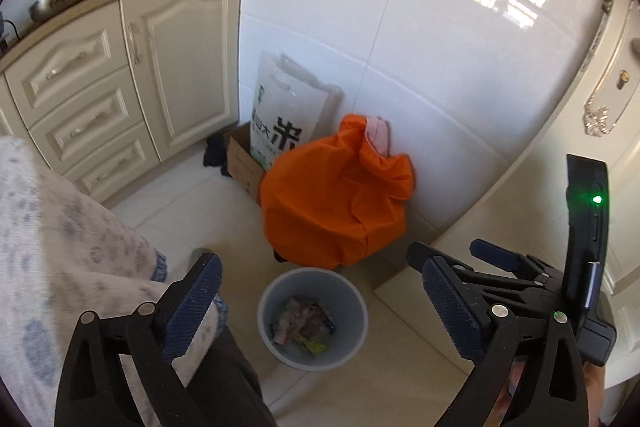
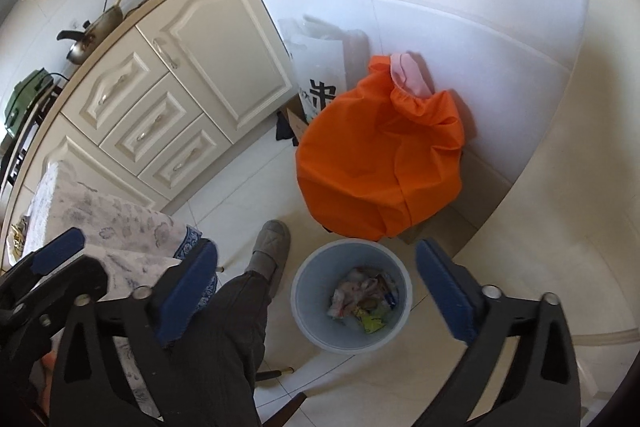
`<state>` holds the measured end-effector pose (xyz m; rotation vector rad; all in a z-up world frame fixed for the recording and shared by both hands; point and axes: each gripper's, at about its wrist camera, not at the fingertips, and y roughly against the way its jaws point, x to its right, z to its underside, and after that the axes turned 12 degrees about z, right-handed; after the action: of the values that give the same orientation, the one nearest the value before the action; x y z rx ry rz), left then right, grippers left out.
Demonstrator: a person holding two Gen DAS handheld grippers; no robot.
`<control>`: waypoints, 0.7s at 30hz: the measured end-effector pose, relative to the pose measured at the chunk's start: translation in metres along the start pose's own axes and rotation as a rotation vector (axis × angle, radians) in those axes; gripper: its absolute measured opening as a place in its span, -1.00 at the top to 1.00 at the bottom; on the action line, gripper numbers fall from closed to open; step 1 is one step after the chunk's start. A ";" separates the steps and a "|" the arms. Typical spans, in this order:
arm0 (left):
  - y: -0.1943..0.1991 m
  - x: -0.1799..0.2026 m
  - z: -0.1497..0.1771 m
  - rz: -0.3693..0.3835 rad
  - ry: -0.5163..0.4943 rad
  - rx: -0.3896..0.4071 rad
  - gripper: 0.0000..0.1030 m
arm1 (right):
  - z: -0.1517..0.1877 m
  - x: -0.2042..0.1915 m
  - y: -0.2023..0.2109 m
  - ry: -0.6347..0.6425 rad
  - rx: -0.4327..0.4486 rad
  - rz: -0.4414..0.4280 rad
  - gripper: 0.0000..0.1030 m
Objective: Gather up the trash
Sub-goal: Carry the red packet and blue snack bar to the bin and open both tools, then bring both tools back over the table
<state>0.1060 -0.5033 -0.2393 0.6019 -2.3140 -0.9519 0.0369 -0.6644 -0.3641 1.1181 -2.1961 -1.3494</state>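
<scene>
The white rice sack (image 1: 280,111) against the wall bears a large black character "米"; bottle labels are illegible.

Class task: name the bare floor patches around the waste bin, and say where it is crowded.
Bare tile lies between the cabinet and the bin, and right of the bin toward the door frame. Crowded: behind the bin, where the orange bag, rice sack and cardboard box cluster against the wall.
</scene>
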 end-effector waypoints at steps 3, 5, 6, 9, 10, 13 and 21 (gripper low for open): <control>0.033 0.005 0.007 -0.003 -0.003 0.056 -0.98 | -0.001 -0.009 0.013 0.002 0.021 -0.014 -0.98; 0.051 0.003 0.013 0.004 -0.005 0.087 -0.98 | -0.003 -0.017 0.024 0.005 0.041 -0.030 -0.98; 0.061 0.004 0.011 -0.001 -0.003 0.109 -0.98 | -0.005 -0.022 0.030 0.012 0.053 -0.036 -0.99; 0.093 -0.002 0.016 -0.014 -0.001 0.163 -0.98 | -0.007 -0.039 0.048 0.031 0.086 -0.050 -0.99; 0.108 -0.006 0.020 -0.018 0.001 0.184 -0.98 | -0.009 -0.047 0.055 0.040 0.100 -0.059 -0.99; 0.138 -0.017 0.030 -0.028 0.003 0.231 -0.98 | -0.011 -0.068 0.075 0.067 0.138 -0.075 -0.99; 0.247 -0.055 0.105 -0.099 0.026 0.375 -0.98 | -0.007 -0.137 0.134 0.168 0.244 -0.145 -1.00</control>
<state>0.0326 -0.2606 -0.1367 0.8807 -2.4759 -0.5471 0.0687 -0.5317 -0.2292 1.4474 -2.2339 -1.0163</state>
